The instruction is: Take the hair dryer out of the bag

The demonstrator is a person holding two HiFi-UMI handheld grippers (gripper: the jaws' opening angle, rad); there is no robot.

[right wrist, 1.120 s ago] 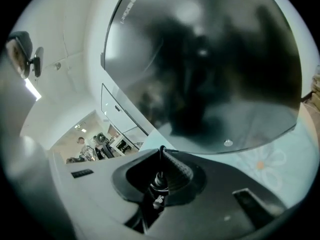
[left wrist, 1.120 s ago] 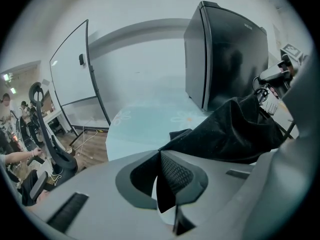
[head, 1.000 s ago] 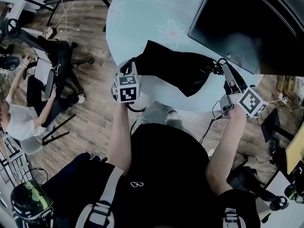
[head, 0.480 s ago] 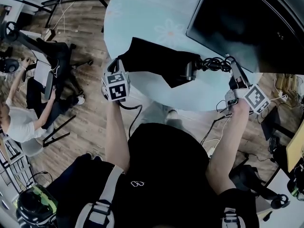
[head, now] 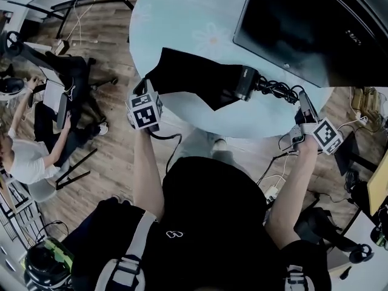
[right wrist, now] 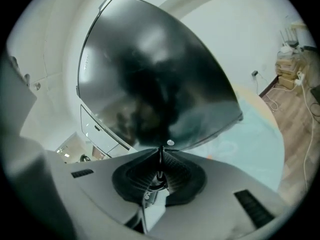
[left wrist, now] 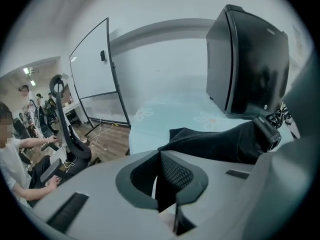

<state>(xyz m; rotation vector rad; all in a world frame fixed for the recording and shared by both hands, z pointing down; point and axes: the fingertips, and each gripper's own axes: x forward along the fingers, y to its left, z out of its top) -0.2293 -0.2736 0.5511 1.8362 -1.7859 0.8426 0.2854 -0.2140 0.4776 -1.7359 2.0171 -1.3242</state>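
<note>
A black cloth bag [head: 194, 77] lies on the round pale-blue table [head: 176, 17]. My left gripper [head: 150, 88] is shut on the bag's near left edge; in the left gripper view black fabric [left wrist: 170, 174] is pinched between the jaws of the left gripper [left wrist: 167, 171]. The black hair dryer [head: 245, 82] pokes out of the bag's right mouth, and its end [left wrist: 267, 134] also shows beside the bag [left wrist: 220, 141]. Its coiled cord [head: 277, 91] runs to my right gripper [head: 302, 99], which is shut on it. The cord [right wrist: 160, 156] is a thin line between the right gripper's [right wrist: 160, 166] jaws.
A big dark monitor [head: 303, 29] stands on the table behind the bag [left wrist: 250, 59] and fills the right gripper view [right wrist: 150, 74]. A seated person [head: 24, 150] and office chairs [head: 73, 71] are at the left. A whiteboard [left wrist: 95, 59] stands beyond. Cables [head: 273, 187] lie on the floor.
The right gripper has moved right and down with the cord, and the hair dryer has slid out of the bag's mouth. The left gripper has shifted left with the bag's edge.
</note>
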